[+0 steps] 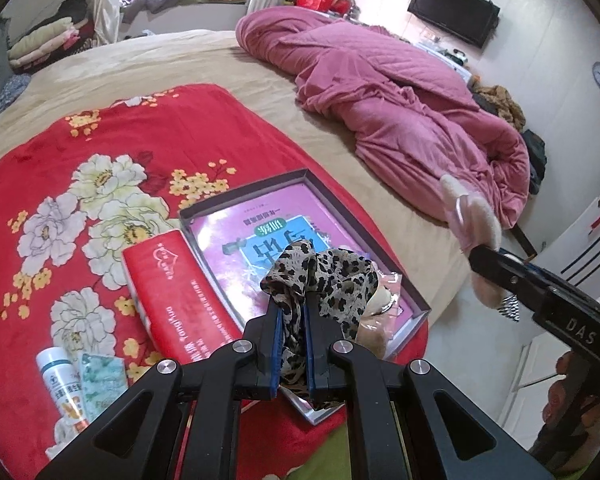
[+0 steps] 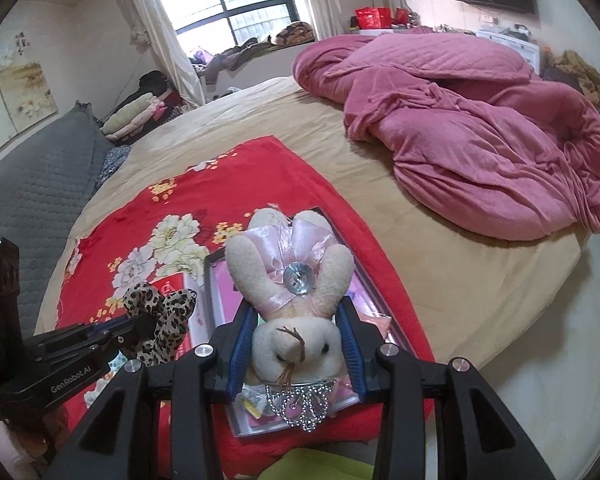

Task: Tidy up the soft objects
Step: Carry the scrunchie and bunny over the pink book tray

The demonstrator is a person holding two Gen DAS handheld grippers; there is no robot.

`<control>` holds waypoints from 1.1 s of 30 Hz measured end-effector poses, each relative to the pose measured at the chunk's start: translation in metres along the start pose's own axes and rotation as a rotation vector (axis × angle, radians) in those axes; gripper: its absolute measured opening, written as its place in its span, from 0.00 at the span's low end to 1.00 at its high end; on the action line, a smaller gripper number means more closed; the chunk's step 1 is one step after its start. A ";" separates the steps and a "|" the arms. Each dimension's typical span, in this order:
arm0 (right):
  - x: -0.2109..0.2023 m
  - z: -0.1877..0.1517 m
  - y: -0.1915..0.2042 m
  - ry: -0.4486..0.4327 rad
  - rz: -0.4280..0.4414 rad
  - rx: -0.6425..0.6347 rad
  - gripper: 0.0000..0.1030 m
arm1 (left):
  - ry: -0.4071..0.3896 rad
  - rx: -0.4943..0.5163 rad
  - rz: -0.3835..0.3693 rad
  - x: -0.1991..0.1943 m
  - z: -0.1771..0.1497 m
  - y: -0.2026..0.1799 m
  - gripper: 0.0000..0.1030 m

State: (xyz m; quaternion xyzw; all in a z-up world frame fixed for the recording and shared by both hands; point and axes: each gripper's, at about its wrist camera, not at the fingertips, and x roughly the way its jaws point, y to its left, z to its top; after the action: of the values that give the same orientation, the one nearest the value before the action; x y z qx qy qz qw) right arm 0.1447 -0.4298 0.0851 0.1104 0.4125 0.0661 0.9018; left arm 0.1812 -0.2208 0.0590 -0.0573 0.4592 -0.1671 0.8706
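Observation:
My left gripper [image 1: 292,300] is shut on a leopard-print scarf [image 1: 324,276], which bunches up above the fingertips and hangs over a shallow grey box [image 1: 244,196] holding a pink book. In the right wrist view that scarf [image 2: 160,316] shows at the left, held in the left gripper [image 2: 140,326]. My right gripper [image 2: 296,308] is shut on a cream plush bunny [image 2: 296,264] in a pink dress with a silver tiara, gripped at the head, upside down, above the same box [image 2: 212,280]. The bunny [image 1: 472,216] also shows at the right of the left wrist view.
A red floral blanket [image 1: 100,152] covers the near part of the round bed. On it lie a red tissue pack [image 1: 172,288], a white bottle [image 1: 60,384] and a small green packet [image 1: 100,380]. A crumpled pink quilt [image 1: 400,112] lies farther back.

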 end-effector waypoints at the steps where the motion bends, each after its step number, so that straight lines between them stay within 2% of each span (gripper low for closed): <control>1: 0.002 0.000 -0.004 0.002 -0.001 0.008 0.39 | 0.004 0.003 0.004 0.004 0.000 -0.001 0.09; 16: 0.039 -0.009 -0.045 0.063 -0.036 0.073 0.40 | 0.069 0.005 0.043 0.054 -0.002 -0.004 0.09; 26: 0.054 -0.017 -0.053 0.095 -0.050 0.074 0.40 | 0.093 0.008 0.053 0.073 -0.006 -0.006 0.09; 33: 0.080 -0.029 -0.058 0.145 -0.073 0.059 0.40 | 0.115 0.018 0.062 0.085 -0.009 -0.007 0.09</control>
State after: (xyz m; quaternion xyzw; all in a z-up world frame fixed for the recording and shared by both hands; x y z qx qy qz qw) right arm 0.1761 -0.4646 -0.0065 0.1168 0.4823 0.0290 0.8677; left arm 0.2164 -0.2556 -0.0104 -0.0253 0.5085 -0.1472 0.8480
